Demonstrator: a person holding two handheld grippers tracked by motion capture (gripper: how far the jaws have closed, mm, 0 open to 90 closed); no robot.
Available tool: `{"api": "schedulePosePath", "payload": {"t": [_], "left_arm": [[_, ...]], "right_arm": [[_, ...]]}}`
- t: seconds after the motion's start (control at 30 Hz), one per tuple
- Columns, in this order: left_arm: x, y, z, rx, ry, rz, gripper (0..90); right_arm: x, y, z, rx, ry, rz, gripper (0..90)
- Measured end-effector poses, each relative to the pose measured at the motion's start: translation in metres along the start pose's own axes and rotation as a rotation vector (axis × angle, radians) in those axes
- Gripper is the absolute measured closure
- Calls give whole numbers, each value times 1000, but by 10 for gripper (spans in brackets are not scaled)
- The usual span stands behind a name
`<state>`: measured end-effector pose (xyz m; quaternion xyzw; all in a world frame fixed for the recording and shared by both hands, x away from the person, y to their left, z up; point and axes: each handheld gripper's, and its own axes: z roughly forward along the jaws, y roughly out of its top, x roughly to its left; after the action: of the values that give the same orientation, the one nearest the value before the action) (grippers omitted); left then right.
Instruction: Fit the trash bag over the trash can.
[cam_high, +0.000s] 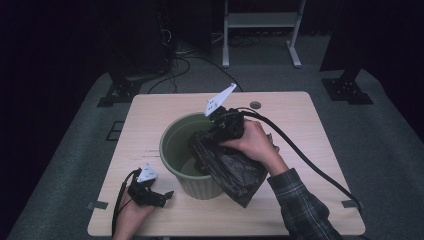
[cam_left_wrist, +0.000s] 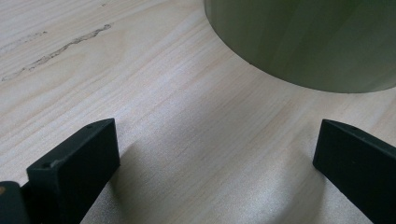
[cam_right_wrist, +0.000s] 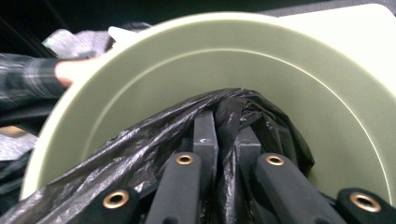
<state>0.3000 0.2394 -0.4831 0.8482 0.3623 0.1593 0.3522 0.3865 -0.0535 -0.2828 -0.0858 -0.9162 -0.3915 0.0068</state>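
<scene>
Right gripper (cam_right_wrist: 226, 135) pinches a fold of crinkly black plastic bag (cam_high: 231, 167) inside the round green bin (cam_high: 172, 150) at the desk's (cam_high: 295, 107) centre; jaws nearly closed on the film. Left gripper (cam_high: 159, 196) rests wide open and empty by the near-left edge. Risk: thin slick film slips loose, or snags on the smooth rim and tips the unsteadied bin.

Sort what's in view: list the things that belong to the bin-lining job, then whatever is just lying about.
In the job:
black bag, pinched in the right tongs
green bin
left tongs, open, resting on the table beside the bin

Lying about:
white stand behind the table
floor cables
</scene>
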Motion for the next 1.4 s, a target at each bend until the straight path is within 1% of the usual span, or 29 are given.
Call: {"api": "schedulePosePath", "payload": {"t": [0.07, 0.13, 0.2, 0.23, 0.3, 0.33, 0.4, 0.43, 0.47, 0.5, 0.57, 0.67, 0.8, 0.9, 1.0, 1.1, 1.2, 1.27, 1.3, 1.37, 1.4], "left_arm": [[0, 0, 0, 0, 0, 0, 0], [0, 0, 0, 0, 0, 0, 0], [0, 0, 0, 0, 0, 0, 0], [0, 0, 0, 0, 0, 0, 0], [0, 0, 0, 0, 0, 0, 0], [0, 0, 0, 0, -2, 0, 0], [1, 0, 0, -2, -4, 3, 0], [2, 0, 0, 0, -2, -2, 0], [3, 0, -1, 3, -2, -5, 0], [4, 1, -2, 7, -1, -2, 0], [6, 3, -9, -15, 0, -7, 0], [7, 8, -22, -57, -12, -12, 0], [7, 18, -40, -95, -44, -2, 0], [6, 25, -53, -106, -88, 9, 0], [4, 31, -64, -103, -110, 28, 0], [2, 37, -79, -115, -124, 40, 0], [-1, 45, -98, -140, -134, 54, 0], [-2, 51, -109, -167, -155, 61, 0], [-4, 54, -115, -179, -166, 67, 26], [-7, 61, -123, -201, -185, 70, 31], [-9, 65, -127, -207, -193, 80, 34]], "right_arm": [[0, 0, 4, 25, -13, -4, 803], [0, 0, 8, 54, -21, -5, 760], [0, -1, 11, 64, -29, 2, 678], [-1, -1, 10, 60, -40, 4, 611], [-1, -1, 9, 51, -66, 11, 522], [-1, -1, 7, 42, -74, 12, 458], [-1, 0, 3, 29, -84, 12, 369], [-1, 0, 2, 26, -91, 18, 290], [-1, 0, 0, 22, -99, 23, 242], [-2, 0, -1, 17, -106, 28, 216], [-2, 1, -5, 3, -125, 37, 161], [-2, 1, -11, -18, -134, 43, 129], [-1, 1, -17, -39, -135, 48, 129], [0, 1, -21, -54, -127, 47, 129], [0, 1, -24, -66, -125, 50, 128], [0, 2, -27, -76, -124, 56, 127], [0, 1, -29, -78, -132, 60, 124], [0, 1, -31, -75, -135, 58, 124], [0, 1, -32, -75, -135, 60, 124], [0, 0, -35, -83, -139, 65, 125], [0, -1, -36, -92, -136, 67, 128]]}}
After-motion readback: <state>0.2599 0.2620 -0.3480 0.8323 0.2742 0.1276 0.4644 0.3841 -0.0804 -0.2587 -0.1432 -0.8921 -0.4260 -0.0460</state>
